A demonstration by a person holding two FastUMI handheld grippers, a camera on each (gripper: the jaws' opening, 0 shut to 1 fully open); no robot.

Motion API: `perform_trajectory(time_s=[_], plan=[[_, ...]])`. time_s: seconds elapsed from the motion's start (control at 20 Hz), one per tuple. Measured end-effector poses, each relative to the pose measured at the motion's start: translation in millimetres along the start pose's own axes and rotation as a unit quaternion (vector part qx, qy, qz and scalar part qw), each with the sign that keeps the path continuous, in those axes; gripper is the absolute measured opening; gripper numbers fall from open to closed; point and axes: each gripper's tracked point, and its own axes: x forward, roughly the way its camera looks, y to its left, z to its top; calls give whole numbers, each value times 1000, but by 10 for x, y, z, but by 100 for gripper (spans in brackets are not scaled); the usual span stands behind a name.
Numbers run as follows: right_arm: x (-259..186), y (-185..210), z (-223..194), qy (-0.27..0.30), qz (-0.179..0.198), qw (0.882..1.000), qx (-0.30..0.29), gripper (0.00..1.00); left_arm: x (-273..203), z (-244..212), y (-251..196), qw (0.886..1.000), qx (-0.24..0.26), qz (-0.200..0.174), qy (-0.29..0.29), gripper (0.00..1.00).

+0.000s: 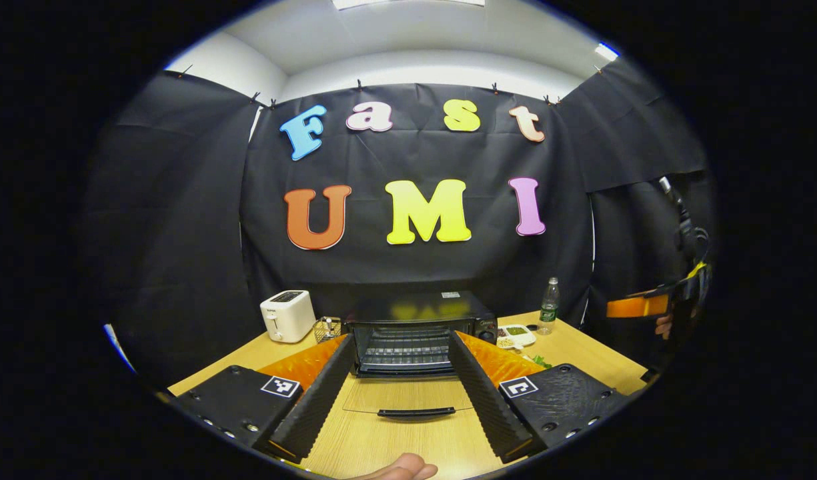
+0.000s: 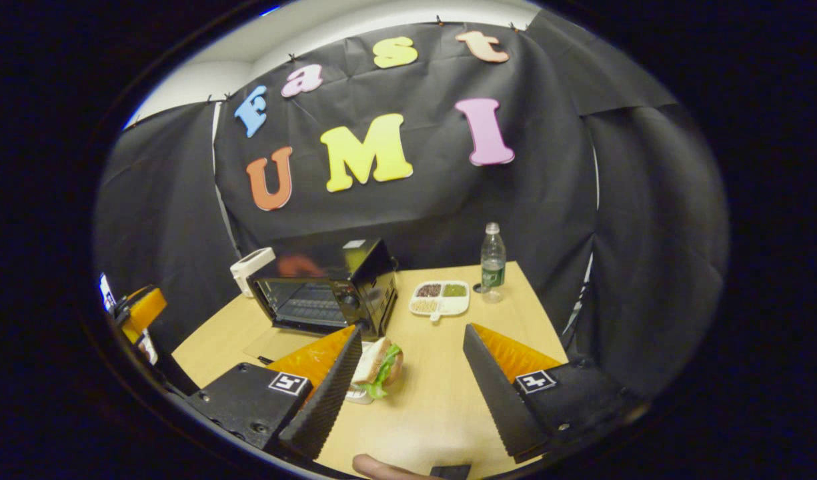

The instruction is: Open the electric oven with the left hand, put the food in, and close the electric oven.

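**Right gripper view: sandwich lies near the inner finger, oven door already down**

Right gripper view puts the sandwich (image 2: 376, 368) on the wooden table (image 2: 441, 400), just ahead of the right gripper (image 2: 411, 373) and off to the left of the gap, right beside the left-hand finger rather than centred between the two. The fingers stand wide apart and hold nothing. The sandwich's long axis cannot be told from here; its bread faces seem to stand roughly upright with lettuce showing at the near edge.

Farther off and to the left sits the electric oven (image 2: 328, 290), its glass door (image 1: 408, 397) dropped flat onto the table and the wire rack (image 1: 408, 347) exposed. In the left gripper view the left gripper (image 1: 408, 393) faces straight into that opening, its fingers spread wide and empty, with the door handle (image 1: 416, 412) lying between them.

So opening looks done, and the food is not yet in. The right gripper is clearly the nearer one to the sandwich; I judge it needs to shift left to centre the sandwich between its fingers before closing, then carry it far-left into the cavity.

A toaster (image 1: 287, 315), a water bottle (image 2: 493, 260) and a divided snack tray (image 2: 440, 297) stand well clear.
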Motion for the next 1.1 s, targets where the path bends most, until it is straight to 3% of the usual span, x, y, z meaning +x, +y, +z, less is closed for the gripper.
perform_trajectory(time_s=[0.1, 0.15, 0.2, 0.25, 0.65, 0.7, 0.9, 1.1], plan=[[301, -68, -143, 43, 23, 999, 11, 92, -110, 183, -6, 1000, 1, 5, -17, 93], [447, -102, -222, 65, 33, 997, 21, 92, -159, 230, -26, 1000, -2, 3, -21, 83], [597, -121, -303, 88, 45, 995, 34, 93, -206, 260, -48, 1000, -1, 2, -24, 93], [733, -128, -398, 110, 58, 991, 48, 92, -245, 284, -51, 1000, 4, 1, -27, 93], [1339, 256, -973, 253, 155, 946, 127, 96, -266, 308, 28, 999, 4, 14, -32, 93], [1381, 261, -1002, 264, 153, 943, 136, 89, -255, 298, 51, 999, 3, 14, -30, 93], [1468, 334, -1129, 315, 159, 915, 196, 84, -215, 245, 90, 1000, 6, 14, -22, 93], [1483, 420, -1177, 330, 168, 901, 227, 70, -211, 217, 64, 1000, 10, 8, -20, 93]])
